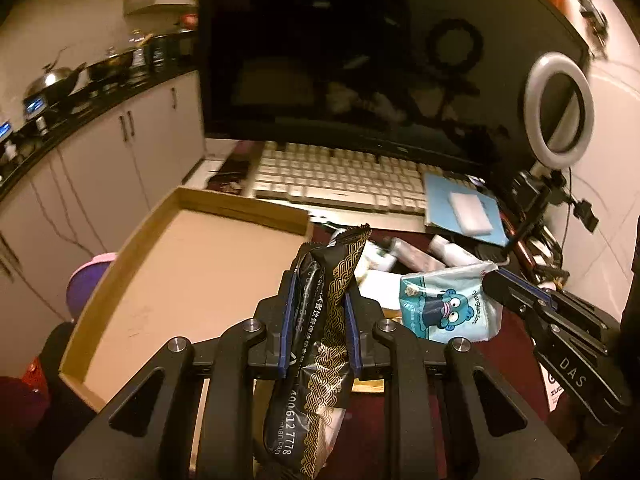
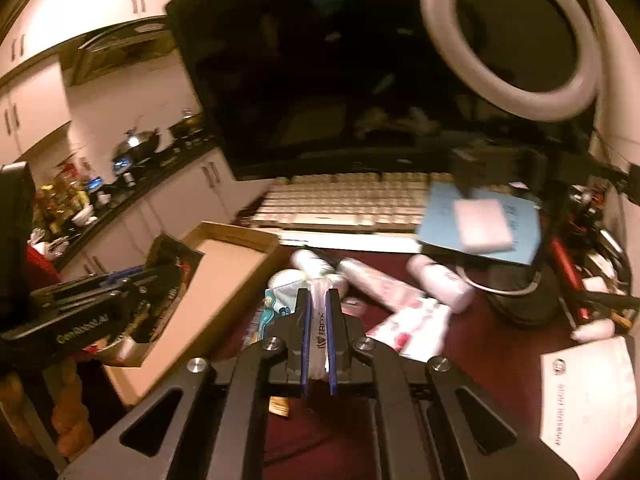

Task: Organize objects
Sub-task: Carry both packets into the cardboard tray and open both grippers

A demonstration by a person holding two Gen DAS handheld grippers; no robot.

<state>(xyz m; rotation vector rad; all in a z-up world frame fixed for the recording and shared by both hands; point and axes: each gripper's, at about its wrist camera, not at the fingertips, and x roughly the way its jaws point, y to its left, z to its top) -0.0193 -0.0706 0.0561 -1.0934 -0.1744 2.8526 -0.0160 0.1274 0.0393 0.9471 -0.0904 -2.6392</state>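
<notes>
Above the maroon tabletop [image 1: 516, 332], angled downward: your left gripper [image 1: 319, 300] clamps a glossy black gold-patterned packet [image 1: 320, 340] beside the shallow cardboard tray [image 1: 192, 272], your right gripper [image 2: 318, 300] pinches a crinkly pale-blue cartoon pouch [image 1: 448, 304].

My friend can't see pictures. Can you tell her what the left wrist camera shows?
The left gripper is shut on a black and gold packet above a dark red table. An empty cardboard tray lies to its left. On the right, the right gripper holds a light blue cartoon packet, with a white keyboard and dark monitor behind.
</notes>
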